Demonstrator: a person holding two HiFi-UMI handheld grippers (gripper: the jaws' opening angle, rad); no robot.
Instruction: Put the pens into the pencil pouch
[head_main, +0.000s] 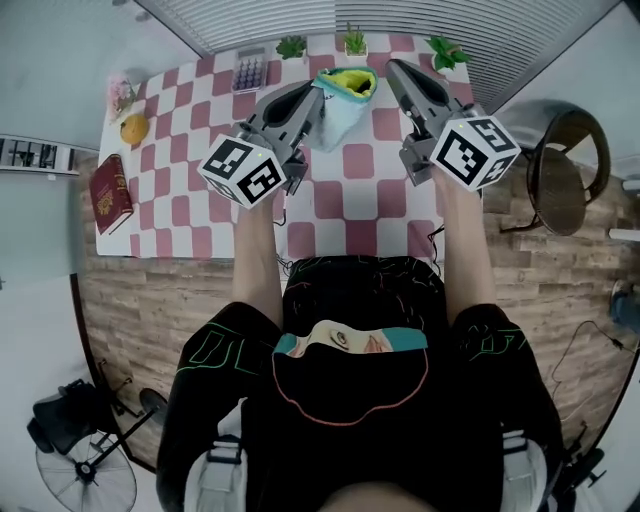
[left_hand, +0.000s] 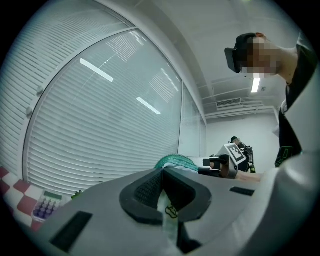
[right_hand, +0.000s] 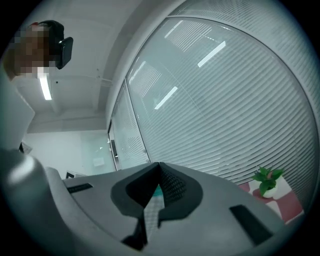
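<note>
Left gripper (head_main: 318, 95), held out ahead of the person's left forearm, has its jaws closed on the pale fabric of the pencil pouch (head_main: 345, 100); the left gripper view shows that fabric pinched between the dark pads. Right gripper (head_main: 392, 66), on the other side, is also closed, with a thin strip of pale and teal fabric caught between its pads in the right gripper view. The pouch sits between the two grippers, upright, its mouth open toward the head camera and showing a yellow lining inside a teal edge. Whether its bottom touches the surface below cannot be told.

Beneath lies a worktop (head_main: 355, 200) covered in red and white checks. At its left edge a red book (head_main: 110, 193) lies flat, with an orange fruit (head_main: 135, 128) beyond it. Along the far edge stand three small potted plants (head_main: 354, 42). Behind them are closed white blinds (head_main: 300, 15).
</note>
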